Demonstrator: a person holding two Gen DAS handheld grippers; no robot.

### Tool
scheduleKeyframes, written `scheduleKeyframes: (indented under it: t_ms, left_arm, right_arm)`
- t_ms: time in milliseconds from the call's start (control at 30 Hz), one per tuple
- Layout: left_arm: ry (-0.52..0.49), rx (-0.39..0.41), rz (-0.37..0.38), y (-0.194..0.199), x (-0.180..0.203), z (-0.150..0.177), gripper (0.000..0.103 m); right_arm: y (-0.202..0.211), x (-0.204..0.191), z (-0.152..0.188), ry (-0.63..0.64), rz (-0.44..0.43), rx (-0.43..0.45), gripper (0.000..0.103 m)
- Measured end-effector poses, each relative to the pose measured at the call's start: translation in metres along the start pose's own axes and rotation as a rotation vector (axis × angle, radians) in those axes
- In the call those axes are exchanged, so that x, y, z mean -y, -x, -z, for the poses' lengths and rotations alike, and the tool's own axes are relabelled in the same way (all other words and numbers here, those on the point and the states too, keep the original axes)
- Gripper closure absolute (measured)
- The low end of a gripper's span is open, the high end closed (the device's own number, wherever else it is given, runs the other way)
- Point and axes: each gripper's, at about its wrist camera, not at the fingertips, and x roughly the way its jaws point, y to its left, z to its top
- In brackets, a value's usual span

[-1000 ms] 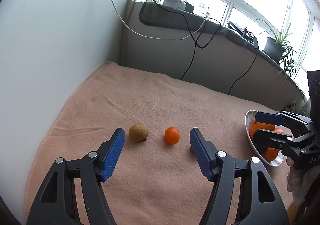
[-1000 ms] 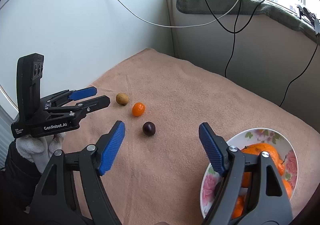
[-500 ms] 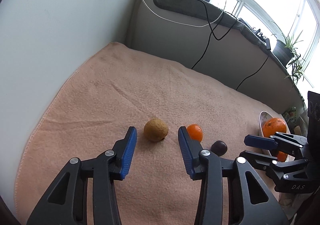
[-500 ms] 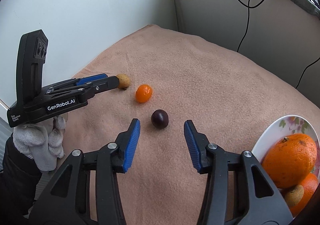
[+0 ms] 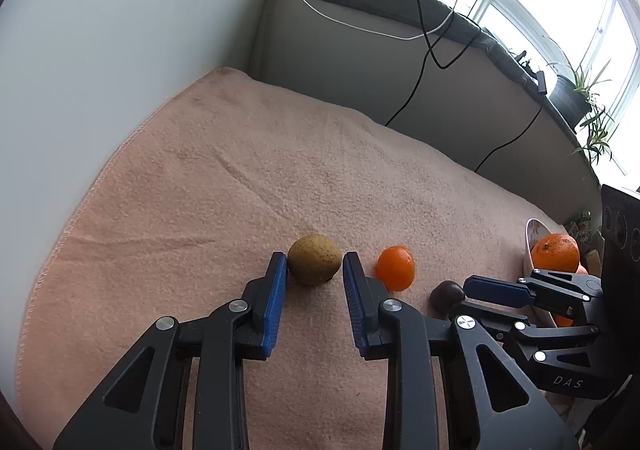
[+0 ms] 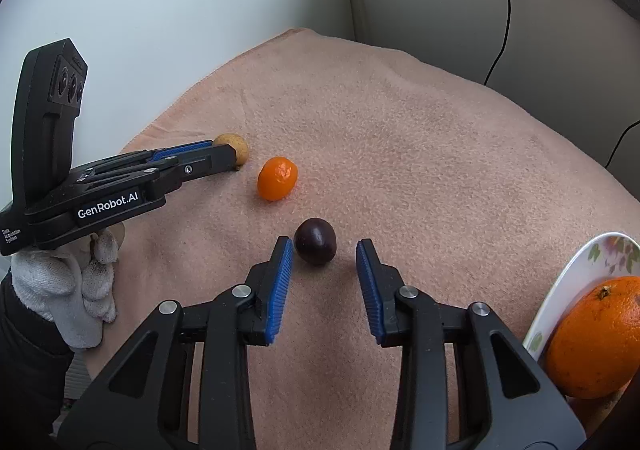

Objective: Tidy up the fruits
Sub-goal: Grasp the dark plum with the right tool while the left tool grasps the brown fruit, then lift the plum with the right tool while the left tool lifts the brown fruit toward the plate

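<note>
While closing: L gripper (image 5: 314, 270) brackets kiwi (image 5: 314, 259) | R gripper (image 6: 325, 253) brackets plum (image 6: 315, 241)

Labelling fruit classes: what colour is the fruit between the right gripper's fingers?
Dark purple, nearly black, and glossy fruit; it shows best in the right wrist view.

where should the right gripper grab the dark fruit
Across its widest middle, coming from above and behind as the right gripper does now, a pad on each side. The dark fruit is small, round and smooth; it sits off-centre, near the left pad, as the jaws close.
</note>
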Motion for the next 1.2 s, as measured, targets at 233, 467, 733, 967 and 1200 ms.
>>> scheduleKeyframes:
  t_ms: [233,467,733,967,1200]
  left_arm:
    - [0.001,0.002,-0.006,0.001,-0.001,0.001,0.078]
    - [0.001,0.007,-0.006,0.001,-0.001,0.0,0.079]
    - [0.009,0.029,-0.004,0.008,-0.002,0.003,0.079]
    - [0.01,0.058,0.004,0.022,0.001,0.005,0.079]
    - [-0.003,0.09,0.025,0.04,0.014,0.005,0.079]
  right_arm:
    - [-0.006,-0.005,-0.002,0.021,-0.005,-0.01,0.077]
    - [-0.011,-0.01,-0.003,0.041,0.002,-0.014,0.079]
    - [0.005,-0.004,-0.001,0.018,-0.01,0.025,0.08]
    - [0.029,0.002,0.003,-0.005,-0.02,0.072,0.08]
    - [0.058,0.009,0.008,-0.02,-0.028,0.124,0.08]
